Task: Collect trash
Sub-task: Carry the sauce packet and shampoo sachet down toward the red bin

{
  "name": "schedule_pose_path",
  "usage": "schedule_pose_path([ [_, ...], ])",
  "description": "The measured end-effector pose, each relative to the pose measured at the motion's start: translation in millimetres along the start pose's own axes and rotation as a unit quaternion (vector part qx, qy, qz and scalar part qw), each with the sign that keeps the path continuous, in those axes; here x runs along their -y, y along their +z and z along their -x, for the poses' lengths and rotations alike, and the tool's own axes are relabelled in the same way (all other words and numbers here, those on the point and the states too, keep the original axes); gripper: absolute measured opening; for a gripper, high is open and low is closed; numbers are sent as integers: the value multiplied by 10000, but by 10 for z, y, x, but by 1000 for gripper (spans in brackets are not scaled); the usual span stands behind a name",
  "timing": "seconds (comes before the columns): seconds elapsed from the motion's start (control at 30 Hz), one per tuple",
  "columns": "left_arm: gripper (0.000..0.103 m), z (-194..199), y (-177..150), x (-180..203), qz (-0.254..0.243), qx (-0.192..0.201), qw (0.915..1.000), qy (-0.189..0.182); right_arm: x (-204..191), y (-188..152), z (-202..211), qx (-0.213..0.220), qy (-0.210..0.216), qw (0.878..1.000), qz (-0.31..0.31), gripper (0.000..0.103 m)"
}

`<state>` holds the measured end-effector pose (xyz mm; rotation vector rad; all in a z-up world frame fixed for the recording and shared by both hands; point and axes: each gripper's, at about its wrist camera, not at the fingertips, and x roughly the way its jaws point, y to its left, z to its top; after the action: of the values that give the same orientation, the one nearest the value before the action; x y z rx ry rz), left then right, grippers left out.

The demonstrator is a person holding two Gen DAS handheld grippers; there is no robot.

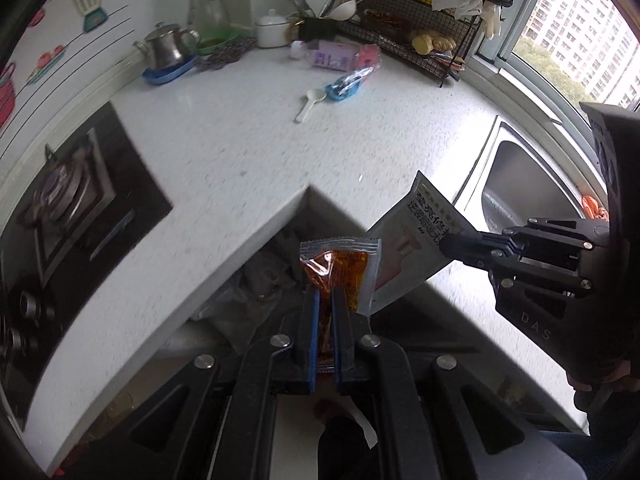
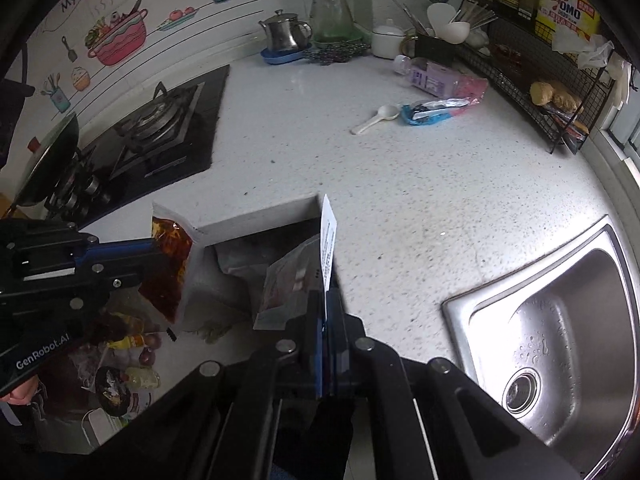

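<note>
White speckled countertop, L-shaped, formed the setting; all positions below were taken from its inner corner.

Nearest, below that corner:
- Left gripper, jaws clamped tight on a sauce packet, clear film with orange-red oily contents and a silver crimped top. Packet stood upright over the gap just in front of the corner.
- Right gripper, jaws pressed together on a grey printed wrapper, flat, with dark lettering. Wrapper was held just right of the sauce packet, its upper edge overlapping the counter lip beside the corner.
- Crumpled grey bag or cloth lay in the shadowed recess under the corner; what it was could not be told.

On the counter, beyond the corner:
- Steel sink, set in to the right.
- Black gas hob, set in to the left.
- White plastic spoon and blue wrapper, side by side, well past the corner toward the back.
- Purple-labelled bottle, lying on its side just behind those, a pink wrapper at its right end.

Farthest, along the back wall:
- Steel teapot on a blue dish.
- White lidded pot.
- Black wire rack, far right, carrying bottles and a yellow detergent pack.
</note>
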<state>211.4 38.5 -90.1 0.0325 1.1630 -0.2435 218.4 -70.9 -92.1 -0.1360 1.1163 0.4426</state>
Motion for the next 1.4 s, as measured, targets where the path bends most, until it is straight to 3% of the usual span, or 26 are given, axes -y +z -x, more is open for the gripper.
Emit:
schedule_pose_path([
  [0.3, 5, 159, -752, -300, 373, -121, 9992, 74, -549, -367, -55, -193, 85, 9995, 216, 2],
  [0.6, 5, -189, -1225, -533, 646, -571, 9962, 103, -855, -718, -441, -625, 44, 9976, 285, 2],
  [0.8, 5, -678, -1448, -604, 738, -781, 9942, 68, -816, -966, -906, -839, -87, 9963, 144, 2],
  [1.4, 5, -2630, -1894, -641, 748, -1258, 9888, -287, -177, -1537, -2508, -1203, -775, 9880, -588, 2],
])
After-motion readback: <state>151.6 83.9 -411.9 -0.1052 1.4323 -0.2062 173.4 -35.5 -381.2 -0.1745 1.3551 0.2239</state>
